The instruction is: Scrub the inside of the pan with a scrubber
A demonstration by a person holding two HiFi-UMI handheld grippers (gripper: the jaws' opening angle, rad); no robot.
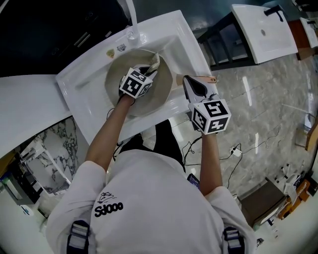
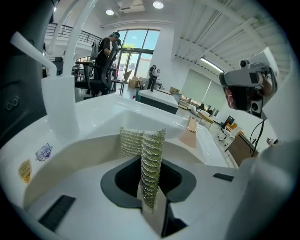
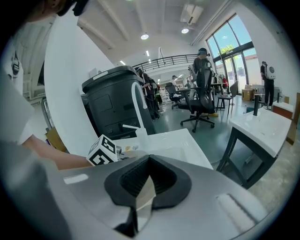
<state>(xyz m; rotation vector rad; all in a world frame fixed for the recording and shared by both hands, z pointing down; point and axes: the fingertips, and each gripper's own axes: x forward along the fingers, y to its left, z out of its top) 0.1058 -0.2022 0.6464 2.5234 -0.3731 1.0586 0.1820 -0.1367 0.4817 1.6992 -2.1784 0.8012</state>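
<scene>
- left gripper clamps silvery mesh scrubber inside round cream pan, which sits in a white sink
- right gripper: jaws together, empty, beside the pan
- we judge scrubbing is in hand; next, rub the pan wall

- Sink: white, rectangular, centre of scene.
- Faucet: white, curved, at the sink's far rim.
- Stickers: two, on the rim near the faucet base.
- Second sink: white, far right, well apart from the first, on a dark frame; black tap.
- Floor: pale, glossy marble.
- Cables: loose on the floor at right.
- Bin: large, black, beyond the first sink.
- Office chair: black, far.
- People: standing, far, near tall windows.
</scene>
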